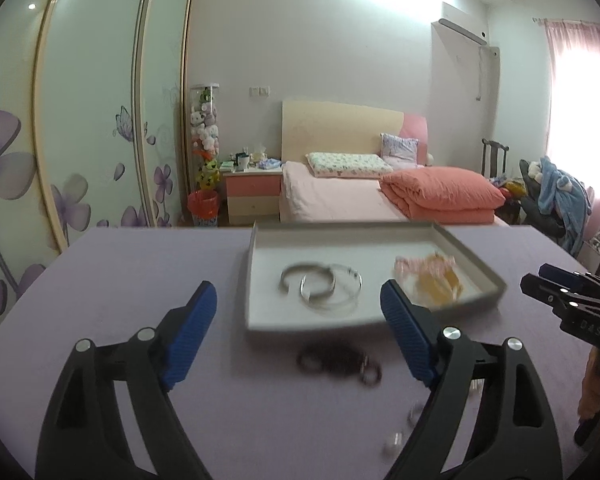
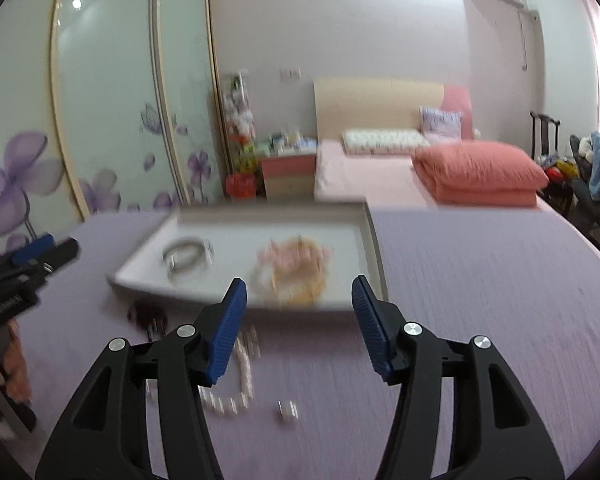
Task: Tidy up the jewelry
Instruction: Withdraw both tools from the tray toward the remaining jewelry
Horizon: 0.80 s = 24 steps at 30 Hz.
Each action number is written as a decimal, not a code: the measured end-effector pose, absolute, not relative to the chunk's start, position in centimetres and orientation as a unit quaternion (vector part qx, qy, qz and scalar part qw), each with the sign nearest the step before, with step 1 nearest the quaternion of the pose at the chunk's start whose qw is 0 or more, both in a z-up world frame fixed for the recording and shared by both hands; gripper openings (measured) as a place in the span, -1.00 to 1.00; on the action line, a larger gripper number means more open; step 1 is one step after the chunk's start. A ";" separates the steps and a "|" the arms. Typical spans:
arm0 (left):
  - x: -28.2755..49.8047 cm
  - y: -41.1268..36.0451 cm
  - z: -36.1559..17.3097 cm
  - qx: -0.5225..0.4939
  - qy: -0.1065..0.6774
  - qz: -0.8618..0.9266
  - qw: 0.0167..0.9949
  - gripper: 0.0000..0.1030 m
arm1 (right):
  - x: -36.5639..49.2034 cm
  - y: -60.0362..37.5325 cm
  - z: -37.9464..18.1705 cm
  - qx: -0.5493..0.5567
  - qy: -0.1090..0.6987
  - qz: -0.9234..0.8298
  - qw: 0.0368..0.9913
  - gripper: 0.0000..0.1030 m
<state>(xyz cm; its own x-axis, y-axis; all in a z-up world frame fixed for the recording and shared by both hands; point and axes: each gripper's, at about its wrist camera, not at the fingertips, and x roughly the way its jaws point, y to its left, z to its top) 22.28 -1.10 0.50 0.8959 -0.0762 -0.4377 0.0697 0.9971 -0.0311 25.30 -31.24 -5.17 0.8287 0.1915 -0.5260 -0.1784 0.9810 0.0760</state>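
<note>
Jewelry is split between a grey tray (image 1: 256, 280) and the lilac table (image 1: 120, 280). In the tray: silver bangles (image 1: 320, 286) toward its left side, a pink and yellow heap (image 1: 428, 280) toward its right side, blurred. On the table, just in front of the tray's near edge: a dark bracelet (image 1: 336, 362). Nearer the table's front edge: a white bead strand (image 2: 244, 376) and a small clasp-like piece (image 2: 287, 408).

Left gripper (image 1: 298, 336): fingers spread wide, empty. The dark bracelet lies between and just beyond their tips, untouched; the tray's near edge lies just past it.

Right gripper (image 2: 298, 322): fingers apart, holding nothing. The bead strand lies below and beside its left finger (image 2: 226, 332), partly hidden by it; the heap lies beyond the tips, inside the tray.
</note>
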 end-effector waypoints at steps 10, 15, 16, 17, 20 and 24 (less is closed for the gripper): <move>17.8 0.9 -2.2 -0.017 0.271 -0.044 0.961 0.62 | 23.7 -31.2 -9.5 0.002 0.387 0.097 0.917 -0.06; 17.7 1.0 -2.5 -0.020 0.274 -0.043 0.961 0.62 | 24.2 -30.1 -10.3 -0.013 0.411 0.101 0.906 -0.20; 17.7 0.9 -2.5 -0.021 0.275 -0.043 0.960 0.62 | 24.4 -30.0 -10.5 -0.014 0.417 0.103 0.903 -0.21; 17.8 0.9 -2.5 -0.022 0.275 -0.043 0.960 0.62 | 24.7 -29.8 -10.6 -0.015 0.422 0.103 0.901 -0.25; 17.9 1.1 -2.6 -0.025 0.278 -0.042 0.959 0.62 | 25.0 -29.6 -10.7 -0.022 0.421 0.099 0.901 -0.32; 18.3 1.3 -2.5 -0.027 0.281 -0.042 0.958 0.62 | 25.6 -29.3 -10.6 -0.028 0.421 0.095 0.902 -0.47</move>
<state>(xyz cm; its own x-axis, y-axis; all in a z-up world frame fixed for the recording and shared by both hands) 18.34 1.27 -2.52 0.8384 -0.0960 -0.5366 0.0654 0.9950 -0.0758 25.63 -29.33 -10.63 0.6271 0.1472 -0.7649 -0.1937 0.9806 0.0299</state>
